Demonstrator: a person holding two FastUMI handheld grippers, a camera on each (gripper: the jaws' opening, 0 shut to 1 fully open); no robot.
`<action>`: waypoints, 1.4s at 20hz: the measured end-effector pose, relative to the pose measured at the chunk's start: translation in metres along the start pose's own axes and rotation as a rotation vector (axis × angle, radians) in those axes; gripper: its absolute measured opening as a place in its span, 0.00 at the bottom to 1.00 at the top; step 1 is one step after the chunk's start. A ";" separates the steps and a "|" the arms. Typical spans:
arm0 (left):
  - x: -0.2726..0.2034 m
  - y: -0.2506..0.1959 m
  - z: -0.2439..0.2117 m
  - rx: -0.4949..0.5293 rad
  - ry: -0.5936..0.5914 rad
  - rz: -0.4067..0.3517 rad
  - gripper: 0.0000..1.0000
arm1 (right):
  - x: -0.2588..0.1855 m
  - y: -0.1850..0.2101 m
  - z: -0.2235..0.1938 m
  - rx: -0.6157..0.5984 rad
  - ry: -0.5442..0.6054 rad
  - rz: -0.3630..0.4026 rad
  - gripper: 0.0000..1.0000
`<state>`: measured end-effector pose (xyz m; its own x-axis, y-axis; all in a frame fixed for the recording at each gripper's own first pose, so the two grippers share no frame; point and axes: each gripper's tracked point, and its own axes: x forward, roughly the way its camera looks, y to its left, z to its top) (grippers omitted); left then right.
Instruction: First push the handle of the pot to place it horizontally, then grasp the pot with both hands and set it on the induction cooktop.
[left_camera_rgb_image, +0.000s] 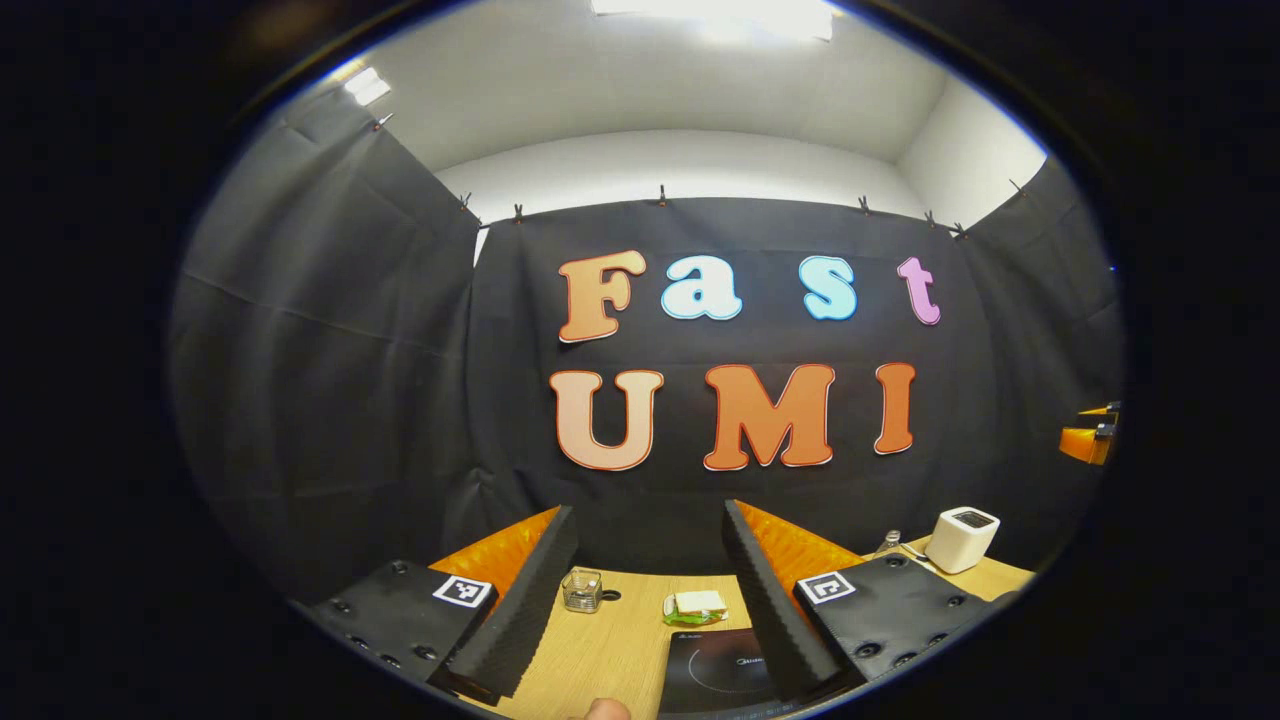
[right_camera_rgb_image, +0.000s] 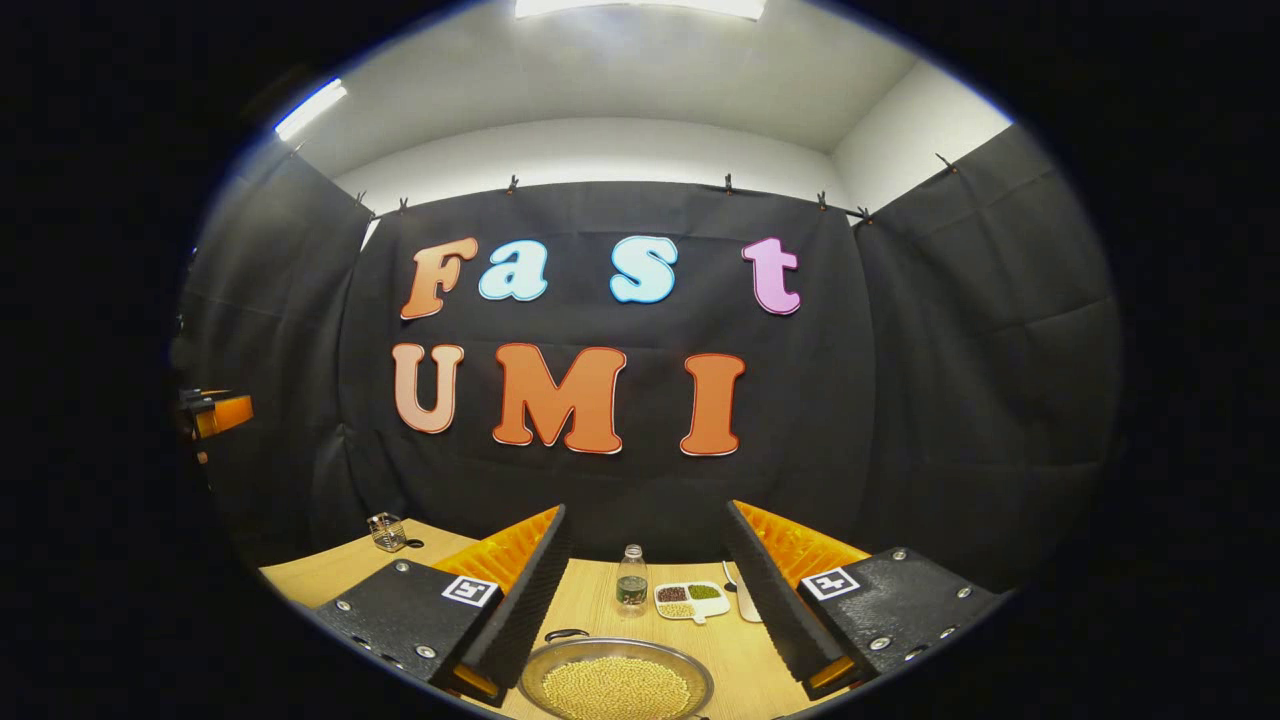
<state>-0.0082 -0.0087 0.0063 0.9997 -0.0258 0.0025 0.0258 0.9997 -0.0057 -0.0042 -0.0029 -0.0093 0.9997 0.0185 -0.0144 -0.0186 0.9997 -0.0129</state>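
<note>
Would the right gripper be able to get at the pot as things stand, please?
Probably yes: the right gripper is open, and the pot of yellow grains sits just ahead between its fingers, with nothing in between.

One pot (right_camera_rgb_image: 617, 680), one cooktop (left_camera_rgb_image: 722, 670), one bottle (right_camera_rgb_image: 631, 580), one glass jar (left_camera_rgb_image: 582, 590), one white box (left_camera_rgb_image: 962, 538).
</note>
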 end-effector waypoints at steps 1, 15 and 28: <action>0.000 -0.001 0.000 -0.001 0.000 -0.003 0.99 | 0.001 0.000 -0.002 0.000 0.002 0.000 0.95; -0.001 0.003 0.007 -0.009 -0.023 0.001 0.99 | -0.018 0.011 -0.102 -0.037 0.185 0.071 0.37; -0.003 0.003 -0.002 -0.016 -0.008 0.002 0.96 | -0.055 0.002 -0.228 -0.039 0.440 0.079 0.03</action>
<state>-0.0111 -0.0054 0.0043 0.9997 -0.0235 0.0104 0.0237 0.9995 -0.0213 -0.0619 -0.0052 -0.2362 0.8940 0.0789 -0.4410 -0.1034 0.9941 -0.0319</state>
